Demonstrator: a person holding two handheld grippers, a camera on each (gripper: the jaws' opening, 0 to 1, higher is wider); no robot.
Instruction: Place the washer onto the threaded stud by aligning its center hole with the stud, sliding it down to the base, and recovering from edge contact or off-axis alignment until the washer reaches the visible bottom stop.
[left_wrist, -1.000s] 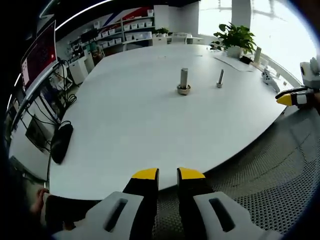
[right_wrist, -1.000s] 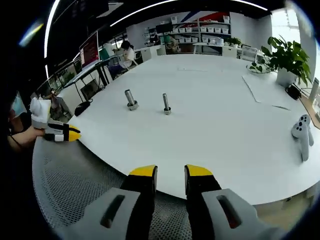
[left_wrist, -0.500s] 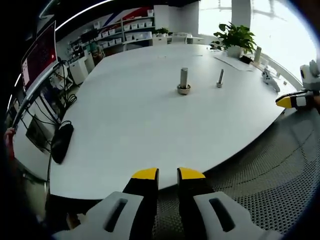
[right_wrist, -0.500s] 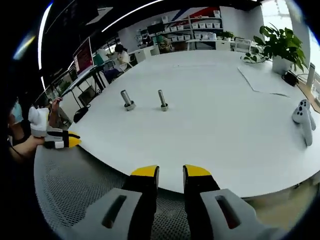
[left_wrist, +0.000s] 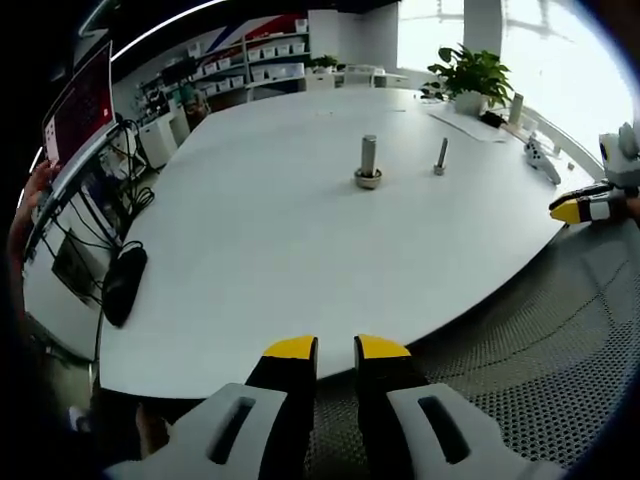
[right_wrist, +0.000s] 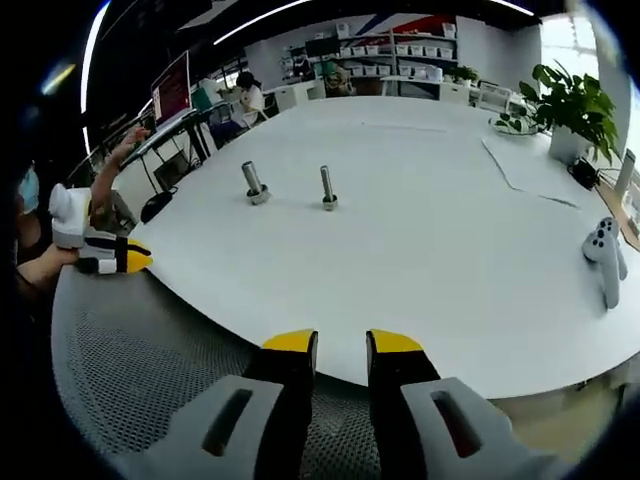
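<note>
Two steel studs stand upright on the white table (left_wrist: 250, 250). The thick stud (left_wrist: 368, 160) has a brass-coloured ring (left_wrist: 368, 182) around its base; the thin stud (left_wrist: 440, 157) stands to its right. In the right gripper view the thick stud (right_wrist: 253, 182) is left of the thin stud (right_wrist: 327, 187). My left gripper (left_wrist: 335, 350) hangs over the near table edge, its jaws a narrow gap apart and holding nothing. My right gripper (right_wrist: 335, 345) is the same over its edge. Each gripper also shows in the other's view: the right gripper (left_wrist: 582, 205) and the left gripper (right_wrist: 118, 260), which a hand holds.
Grey mesh seating (left_wrist: 520, 360) lies below both grippers. A black mouse-like object (left_wrist: 122, 285) sits on a side desk. White controllers (right_wrist: 605, 260) and paper (right_wrist: 530, 170) lie near a potted plant (right_wrist: 575, 105). A person's hand (left_wrist: 25, 215) is raised at the left by the monitors.
The right gripper view has shifted a little with the hand. A person's hand has risen at the left towards the monitor. Both grippers keep the same narrow gap.
</note>
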